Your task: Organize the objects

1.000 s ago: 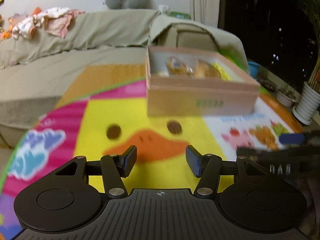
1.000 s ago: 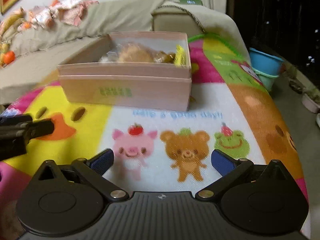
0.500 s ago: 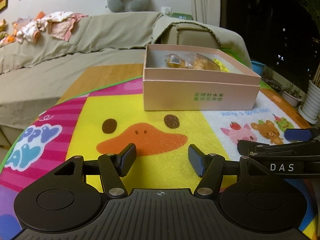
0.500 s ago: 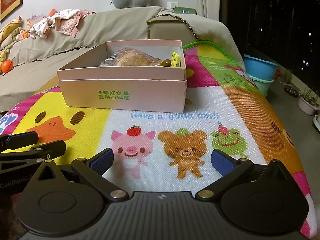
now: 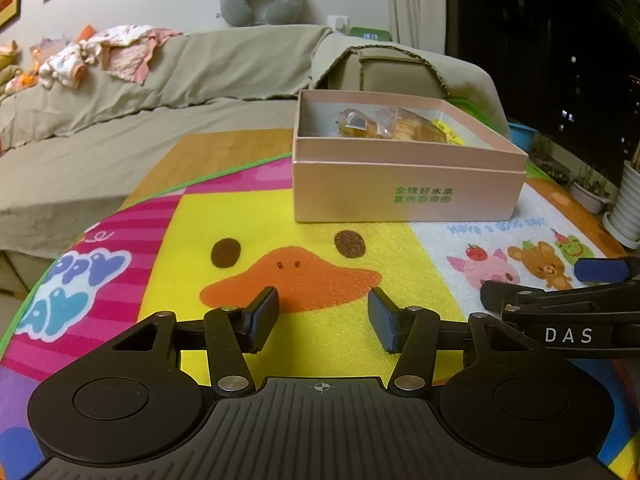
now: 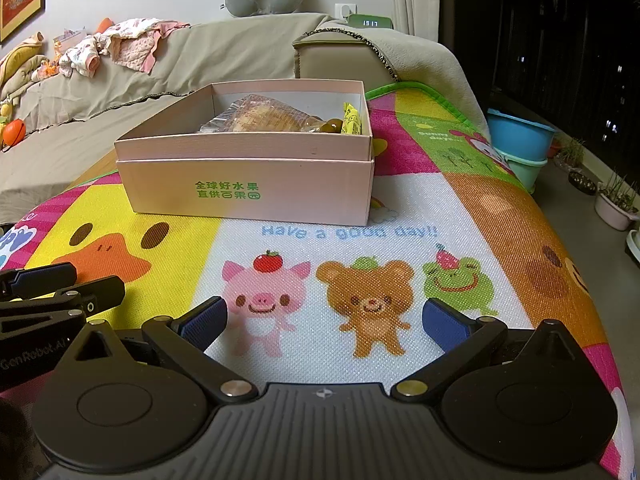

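Note:
A pink cardboard box (image 5: 404, 196) with green print stands on a colourful cartoon mat (image 5: 304, 280); it also shows in the right wrist view (image 6: 248, 188). Inside lie wrapped bread packets (image 6: 260, 118) and a yellow packet (image 6: 351, 120). My left gripper (image 5: 323, 316) is open and empty, low over the duck print, well short of the box. My right gripper (image 6: 324, 320) is open wide and empty over the pig and bear prints. Each gripper shows at the edge of the other's view.
A sofa with a beige cover (image 5: 168, 80) and a pile of clothes (image 6: 116, 46) lies behind the mat. Blue and green tubs (image 6: 520, 148) and plant pots (image 6: 616, 204) stand on the floor to the right.
Both views have steadied after blur and shifted a little, with the box slightly larger in each. Both grippers stay open and empty.

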